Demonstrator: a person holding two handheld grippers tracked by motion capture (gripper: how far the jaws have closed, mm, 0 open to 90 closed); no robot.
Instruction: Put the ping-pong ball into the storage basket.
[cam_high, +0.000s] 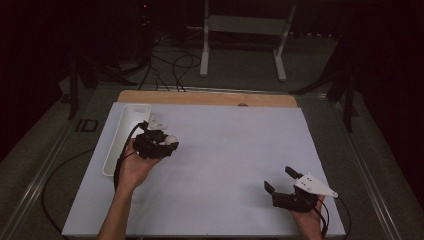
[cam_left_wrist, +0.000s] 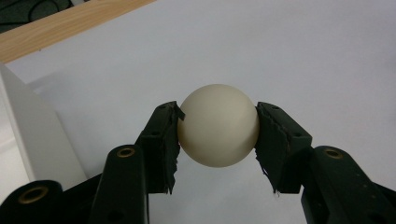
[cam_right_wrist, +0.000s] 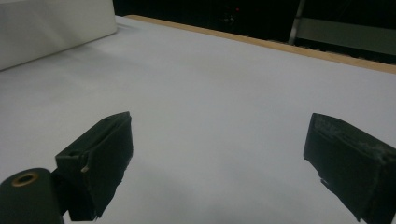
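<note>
A cream-white ball (cam_left_wrist: 218, 125) sits pinched between the two black pads of my left gripper (cam_left_wrist: 218, 140), which is shut on it just above the white sheet. From above, that left gripper (cam_high: 167, 142) is at the left of the table beside a long white tray (cam_high: 119, 145), with the ball (cam_high: 171, 139) showing at its tip. My right gripper (cam_high: 280, 180) rests near the front right corner, jaws wide apart. In the right gripper view its jaws (cam_right_wrist: 219, 158) frame bare white sheet with nothing between them.
The white sheet (cam_high: 225, 150) covers a wooden table whose far edge (cam_high: 210, 98) shows as a tan strip. A white frame stand (cam_high: 245, 35) and loose cables (cam_high: 170, 70) lie on the dark floor beyond. The tray's wall (cam_right_wrist: 51, 28) appears far off at the upper left.
</note>
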